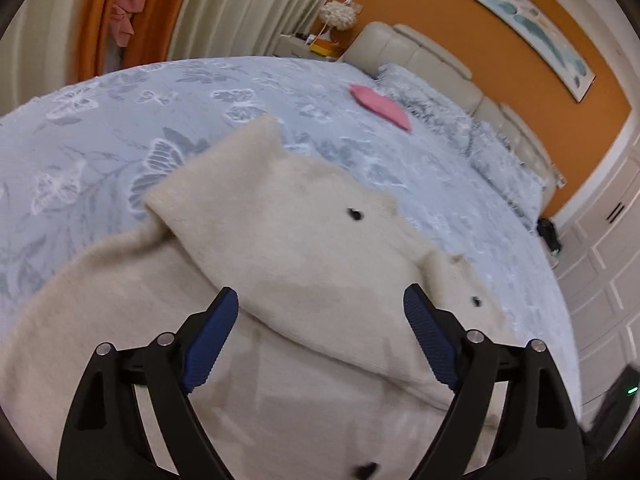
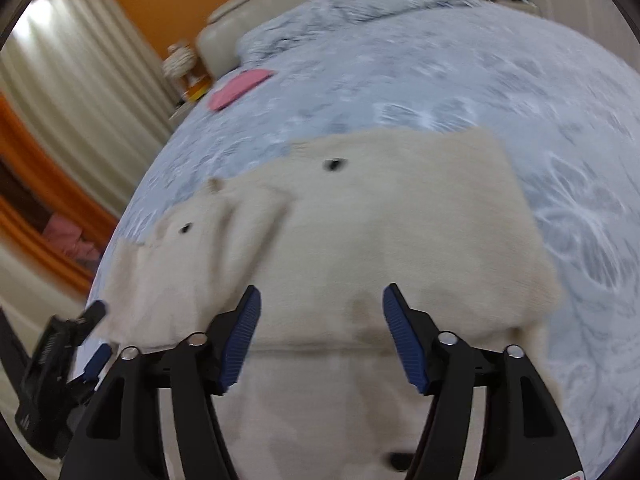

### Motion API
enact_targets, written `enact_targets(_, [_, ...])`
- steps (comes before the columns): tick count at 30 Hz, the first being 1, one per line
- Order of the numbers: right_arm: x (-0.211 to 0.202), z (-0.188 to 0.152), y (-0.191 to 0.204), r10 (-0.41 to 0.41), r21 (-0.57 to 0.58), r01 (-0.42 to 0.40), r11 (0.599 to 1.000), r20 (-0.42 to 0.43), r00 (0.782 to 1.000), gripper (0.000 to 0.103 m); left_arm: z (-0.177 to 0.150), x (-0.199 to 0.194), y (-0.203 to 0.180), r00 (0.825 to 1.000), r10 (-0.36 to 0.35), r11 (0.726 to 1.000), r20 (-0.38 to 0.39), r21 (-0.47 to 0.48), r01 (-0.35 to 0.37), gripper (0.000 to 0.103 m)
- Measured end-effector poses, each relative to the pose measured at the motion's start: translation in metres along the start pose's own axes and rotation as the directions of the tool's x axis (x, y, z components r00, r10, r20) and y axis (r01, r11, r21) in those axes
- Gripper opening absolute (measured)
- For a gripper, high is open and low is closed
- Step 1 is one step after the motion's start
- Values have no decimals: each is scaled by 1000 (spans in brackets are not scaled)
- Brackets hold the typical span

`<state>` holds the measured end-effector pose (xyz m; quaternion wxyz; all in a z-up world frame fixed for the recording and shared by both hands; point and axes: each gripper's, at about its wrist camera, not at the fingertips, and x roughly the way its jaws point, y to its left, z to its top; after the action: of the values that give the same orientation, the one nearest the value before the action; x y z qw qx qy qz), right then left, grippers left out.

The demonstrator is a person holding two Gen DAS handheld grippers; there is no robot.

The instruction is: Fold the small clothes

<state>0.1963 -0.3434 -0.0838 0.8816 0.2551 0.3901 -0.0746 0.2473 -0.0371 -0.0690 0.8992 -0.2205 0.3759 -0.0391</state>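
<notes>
A cream fuzzy small garment (image 1: 288,248) with black buttons lies partly folded on the blue floral bed cover (image 1: 120,128). It also shows in the right wrist view (image 2: 380,216), a sleeve folded across its front. My left gripper (image 1: 320,308) is open and empty just above the garment's near part. My right gripper (image 2: 322,300) is open and empty above the garment's lower middle. The left gripper (image 2: 96,332) shows at the lower left edge of the right wrist view, beside the garment's left side.
A folded pink cloth (image 1: 380,106) lies farther up the bed near the pillows (image 1: 460,128); it also shows in the right wrist view (image 2: 240,88). A beige headboard (image 1: 420,52), a nightstand with a lamp (image 1: 320,40), curtains and white cabinets (image 1: 600,260) surround the bed.
</notes>
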Motion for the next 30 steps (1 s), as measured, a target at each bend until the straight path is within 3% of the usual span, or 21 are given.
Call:
enact_targets(4, [25,17,64,-22,-175,21,984,-6,1000,73,3,4,10,999,-2,999,-52,-51,-1,82])
enact_targets(8, [88,30,106,-161,-320,129,939,-74,984,72,0,3,13,998,30,999,-46,-25,-32,82])
enact_targets(10, [112,30,105,-190,-339,134,931,-136,972,22,3,4,16,999,38,999,-36,-27,-39,82])
enact_targets(11, [113,33,98,-183,-316,129,940,-148,972,14,5,4,19,999,34,999,-42,-37,-35,82])
enact_targets(12, [102,40,90,-134,-270,94,958,-134,982,13,7,4,21,999,24,998,-44,-49,-26,82])
enact_targets(15, [36,58,51,9,-103,-10,995,-10,1000,12,12,3,29,999,19,997,-42,-79,-23,82])
enact_targets(17, [-8,50,8,5,-17,-4,1000,78,997,12,13,3,32,999,17,995,-51,-95,-21,82])
enact_targets(19, [-14,39,-30,-29,46,26,999,70,997,15,13,7,33,998,6,994,-68,-109,-14,82])
enact_targets(21, [10,21,-73,-63,126,71,989,-64,996,16,10,14,33,994,-18,992,-105,-128,4,82])
enact_targets(22, [17,14,-86,-35,169,52,984,-101,994,16,9,17,32,993,-25,992,-119,-127,10,82])
enact_targets(23, [16,8,-97,36,220,-19,975,-74,997,17,7,20,31,990,-33,992,-137,-126,16,82])
enact_targets(25, [8,9,-103,69,239,-58,969,-37,997,28,3,26,33,986,-48,989,-162,-147,24,82])
enact_targets(27, [3,11,-103,67,231,-61,971,-16,998,48,0,30,42,982,-62,979,-178,-204,25,82])
enact_targets(30, [-1,13,-110,101,266,-101,959,11,995,52,-1,31,54,979,-105,956,-173,-288,52,83])
